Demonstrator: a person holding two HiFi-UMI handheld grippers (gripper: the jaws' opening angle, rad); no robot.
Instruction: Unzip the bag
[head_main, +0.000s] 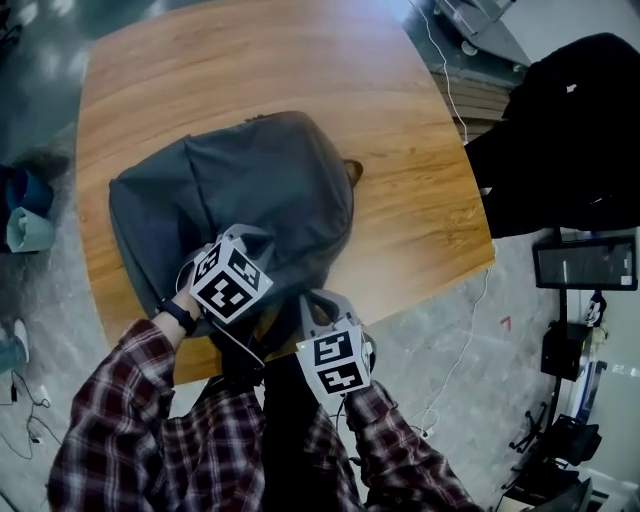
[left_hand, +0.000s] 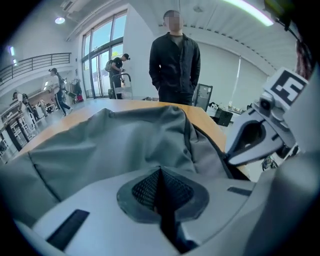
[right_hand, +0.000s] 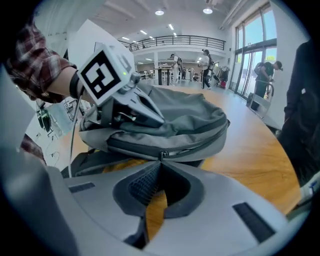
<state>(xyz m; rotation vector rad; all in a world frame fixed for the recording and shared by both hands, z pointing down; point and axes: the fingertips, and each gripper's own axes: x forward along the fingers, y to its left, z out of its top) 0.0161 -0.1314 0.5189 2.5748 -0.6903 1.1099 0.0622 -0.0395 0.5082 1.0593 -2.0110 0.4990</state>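
1 grey bag (head_main: 250, 190), lying flat on the near half of the wooden desk (head_main: 400, 140), its lower end at the edge closest to me. Left tool (left_hand: 160, 174): I read its 2 jaws as pressed together on a fold of the bag's top fabric. Right tool (right_hand: 159, 164): jaws closed on the zip pull (right_hand: 161, 155) along the bag's side seam. 1 person in dark clothes (left_hand: 175, 65) stands beyond the desk's far edge.

left gripper (left_hand: 160, 172): jaws together | right gripper (right_hand: 160, 165): jaws together | just beside each other
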